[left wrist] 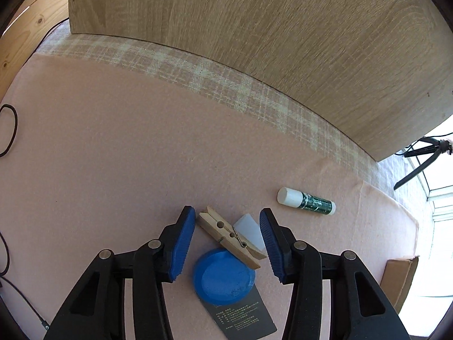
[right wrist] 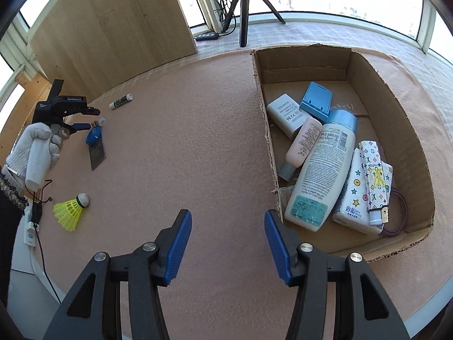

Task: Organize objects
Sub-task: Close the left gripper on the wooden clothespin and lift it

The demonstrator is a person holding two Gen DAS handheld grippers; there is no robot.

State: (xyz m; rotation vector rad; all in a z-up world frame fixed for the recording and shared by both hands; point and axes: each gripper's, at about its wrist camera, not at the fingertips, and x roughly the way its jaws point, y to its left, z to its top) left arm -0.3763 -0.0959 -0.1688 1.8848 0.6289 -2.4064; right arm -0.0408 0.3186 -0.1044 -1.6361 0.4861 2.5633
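The left gripper (left wrist: 228,240) hangs steeply over the pink felt mat (left wrist: 113,147), its blue pads apart and pressing on nothing. Between them lies a wooden clothespin (left wrist: 230,236), slanting from beside the left pad toward the right one, clear of both. The pin's lower end rests over the rim of a blue round lid (left wrist: 223,276), and a small white piece (left wrist: 247,228) pokes out from behind the pin, near the right pad. Under the lid sits a dark printed card (left wrist: 243,317). Off to the right, well clear of the pads, a glue stick (left wrist: 307,200) with a white cap lies on its side.

From the right wrist view, a white-gloved hand (right wrist: 38,147) grips the left tool's handle. The right gripper (right wrist: 228,245) hovers over bare mat, pads apart and empty, its right pad just beside the near corner of the cardboard box (right wrist: 396,107). Inside that box: a large white lotion bottle (right wrist: 322,175), a pink tube (right wrist: 301,141), a white adapter (right wrist: 286,113), a blue holder (right wrist: 315,103), a tissue pack (right wrist: 355,195). A yellow shuttlecock (right wrist: 72,209) lies alone on the mat's left side. A wooden board (right wrist: 113,28) stands at the back, a tripod (right wrist: 245,2) beside it.
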